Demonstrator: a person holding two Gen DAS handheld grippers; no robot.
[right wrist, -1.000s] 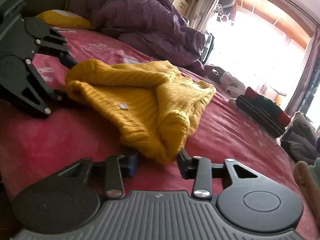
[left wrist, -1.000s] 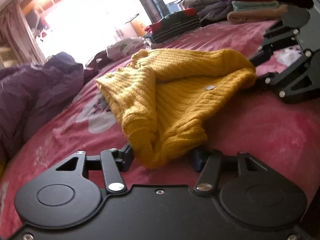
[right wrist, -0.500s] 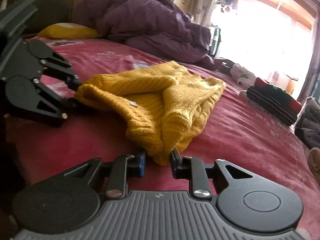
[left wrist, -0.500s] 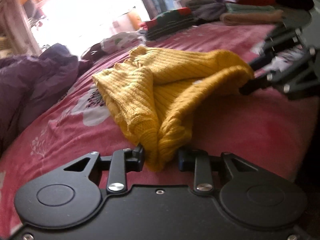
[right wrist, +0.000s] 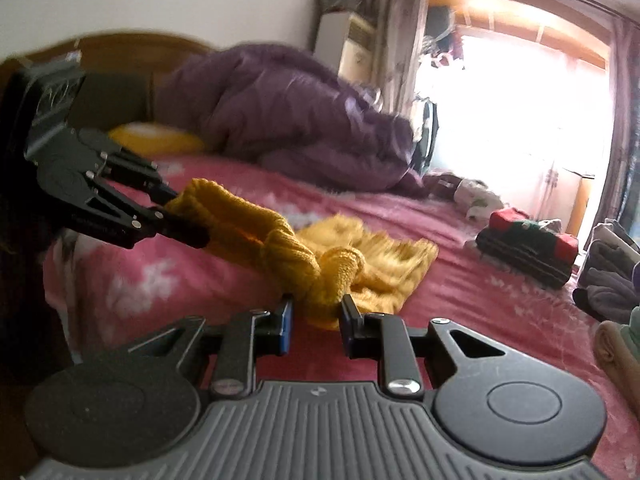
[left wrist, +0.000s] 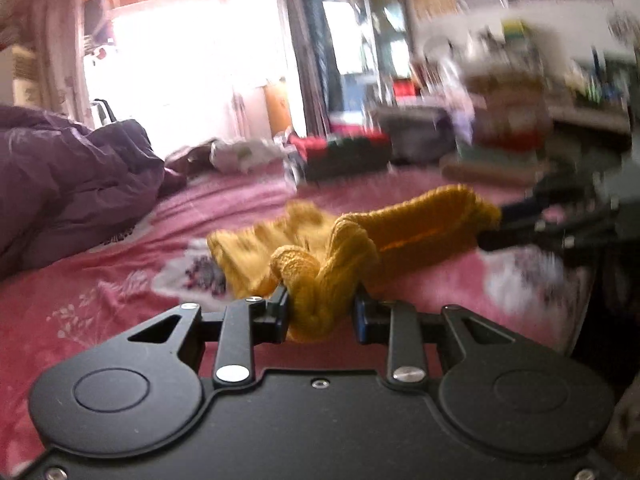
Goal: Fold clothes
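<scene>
A yellow knitted sweater (left wrist: 416, 232) hangs stretched between both grippers above the red floral bed cover (left wrist: 80, 304). My left gripper (left wrist: 320, 308) is shut on one bunched edge of it. My right gripper (right wrist: 316, 312) is shut on the other bunched edge (right wrist: 316, 280). In the left wrist view the right gripper (left wrist: 492, 224) shows at the right, clamping the far end. In the right wrist view the left gripper (right wrist: 176, 216) shows at the left, clamping the other end. The sweater's lower part (right wrist: 384, 256) trails onto the bed.
A purple duvet (right wrist: 288, 120) is heaped at the head of the bed, with a yellow pillow (right wrist: 156, 140) beside it. A folded red and green garment (right wrist: 528, 240) and other folded piles (left wrist: 500, 160) lie at the bed's far side. A bright window (right wrist: 512, 120) is behind.
Both grippers have lifted the sweater's front edge off the bed and pulled it taut between them. The sweater, lying flat before, now hangs as a stretched band; the views are blurred by motion.
</scene>
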